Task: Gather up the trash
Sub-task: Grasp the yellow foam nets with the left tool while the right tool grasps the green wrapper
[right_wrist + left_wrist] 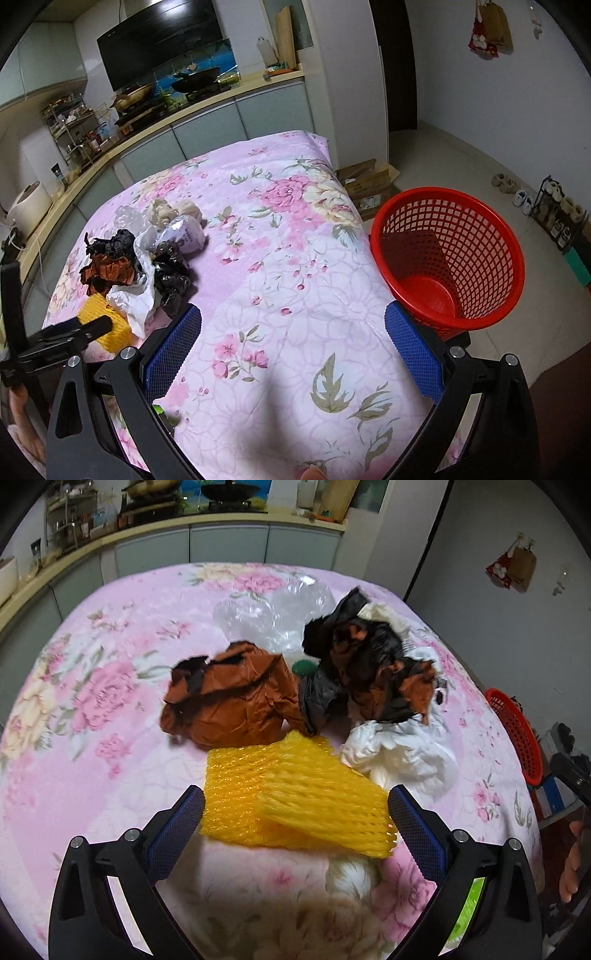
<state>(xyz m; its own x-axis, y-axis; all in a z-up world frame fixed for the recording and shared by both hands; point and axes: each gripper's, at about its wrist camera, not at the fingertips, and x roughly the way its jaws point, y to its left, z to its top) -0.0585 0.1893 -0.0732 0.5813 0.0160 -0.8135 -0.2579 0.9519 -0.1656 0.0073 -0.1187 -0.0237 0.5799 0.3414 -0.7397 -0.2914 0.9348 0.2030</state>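
A pile of trash lies on the pink floral cloth [92, 701]: a yellow foam net [295, 797], brown crumpled paper [232, 698], a black and brown wad [369, 664], white crumpled paper [399, 753] and clear plastic [273, 613]. My left gripper [295, 812] is open, its blue pads on either side of the yellow net, not closed on it. My right gripper [293, 343] is open and empty above the cloth, to the right of the pile [136, 269]. A red mesh basket [447, 258] stands on the floor by the table's right edge.
A kitchen counter [207, 107] with pans runs behind the table. Cardboard boxes [369, 184] sit on the floor beyond the basket, and shoes [524, 195] line the far wall. The basket's rim [513, 731] shows at the right in the left wrist view.
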